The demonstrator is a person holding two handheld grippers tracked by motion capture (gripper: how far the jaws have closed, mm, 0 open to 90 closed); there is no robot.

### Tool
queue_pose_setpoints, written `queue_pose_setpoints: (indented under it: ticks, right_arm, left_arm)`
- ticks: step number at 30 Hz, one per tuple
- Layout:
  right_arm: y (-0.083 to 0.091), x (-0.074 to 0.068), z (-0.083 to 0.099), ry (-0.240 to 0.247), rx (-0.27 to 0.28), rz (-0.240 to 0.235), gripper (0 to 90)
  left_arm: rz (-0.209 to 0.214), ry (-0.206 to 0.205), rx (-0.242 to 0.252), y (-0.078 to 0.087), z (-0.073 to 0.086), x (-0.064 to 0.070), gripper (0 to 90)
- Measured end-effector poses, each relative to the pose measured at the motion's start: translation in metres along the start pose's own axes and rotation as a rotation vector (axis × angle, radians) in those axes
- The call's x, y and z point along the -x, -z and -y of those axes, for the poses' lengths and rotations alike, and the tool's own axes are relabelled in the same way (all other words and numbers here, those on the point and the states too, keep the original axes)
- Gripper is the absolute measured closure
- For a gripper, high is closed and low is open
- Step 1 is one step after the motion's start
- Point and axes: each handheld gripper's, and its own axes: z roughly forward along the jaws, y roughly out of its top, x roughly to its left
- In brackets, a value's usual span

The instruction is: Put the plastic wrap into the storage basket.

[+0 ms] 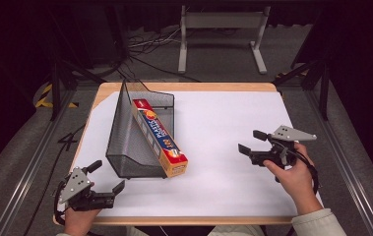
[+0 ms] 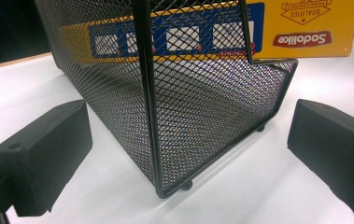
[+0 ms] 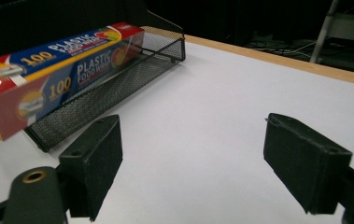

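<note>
Plastic wrap box (image 1: 160, 138) lodged in mesh rack (image 1: 125, 142); left gripper (image 1: 106, 181) and right gripper (image 1: 251, 142) jaws spread, empty. Rack best steadied before box is pulled.

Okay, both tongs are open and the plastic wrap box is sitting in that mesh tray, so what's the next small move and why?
Probably ease the left tongs forward to steady the near corner of the mesh tray. They are open, aimed at that corner, and apart from it. The plastic wrap box overhangs the tray's low side, toward the open right tongs, which could then reach for it.
</note>
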Motion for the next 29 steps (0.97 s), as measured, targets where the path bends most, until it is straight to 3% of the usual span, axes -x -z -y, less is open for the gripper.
queue_pose_setpoints:
  ticks: [3, 6, 14, 18, 29]
  right_arm:
    - [0.002, 0.004, 0.018, 0.000, 0.009, 0.013, 19.7]
    - [0.001, 0.010, 0.032, 0.001, -0.040, 0.022, 18.8]
    - [0.003, 0.015, 0.067, 0.012, -0.064, 0.059, 17.2]
    - [0.004, 0.016, 0.077, 0.006, -0.085, 0.083, 17.1]
    - [0.003, 0.017, 0.081, -0.008, -0.114, 0.071, 14.0]
  left_arm:
    - [0.002, -0.001, 0.001, 0.000, 0.000, 0.000, 0.7]
    - [0.001, -0.003, 0.002, 0.000, 0.000, 0.000, 0.6]
    - [-0.003, -0.009, -0.004, -0.002, 0.000, -0.001, 1.1]
    - [0.006, -0.006, -0.005, -0.003, -0.001, -0.001, 1.1]
    - [0.009, 0.004, 0.001, -0.002, 0.000, -0.002, 1.0]
